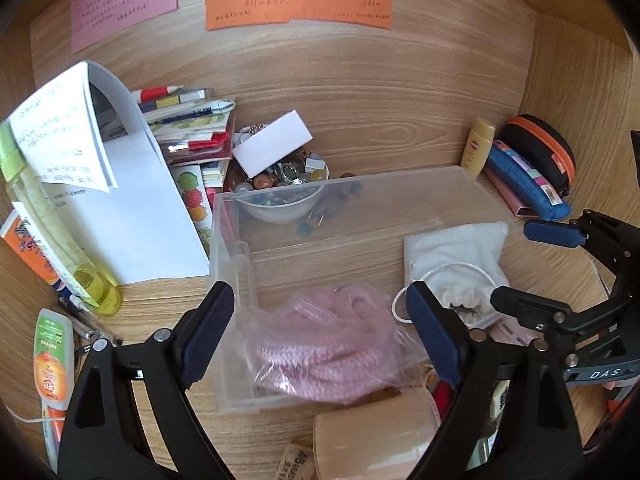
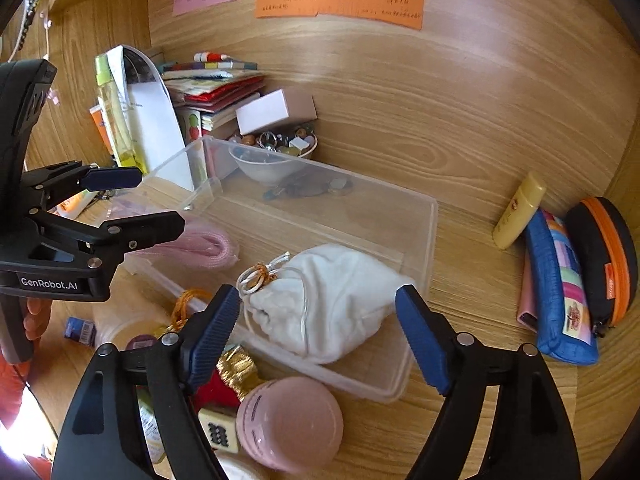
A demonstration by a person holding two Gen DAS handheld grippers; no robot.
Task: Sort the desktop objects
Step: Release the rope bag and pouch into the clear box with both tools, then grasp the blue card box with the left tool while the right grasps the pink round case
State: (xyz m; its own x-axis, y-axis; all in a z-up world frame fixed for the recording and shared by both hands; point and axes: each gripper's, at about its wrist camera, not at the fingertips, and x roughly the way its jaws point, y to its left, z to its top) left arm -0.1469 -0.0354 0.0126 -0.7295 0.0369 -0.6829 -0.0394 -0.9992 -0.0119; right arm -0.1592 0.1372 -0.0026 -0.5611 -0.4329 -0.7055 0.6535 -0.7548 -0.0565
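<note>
A clear plastic box lies on the wooden desk. In its left part sits a pink rope in a plastic bag. In its right part rests a white drawstring pouch. My left gripper hovers open over the pink rope bag, and its pads touch nothing. My right gripper stands open around the white pouch, with gaps between pads and cloth.
A white bowl of trinkets and a book stack sit behind the box. A yellow tube, blue pencil case and black-orange case lie right. A pink jar, a tile and small clutter crowd the near edge.
</note>
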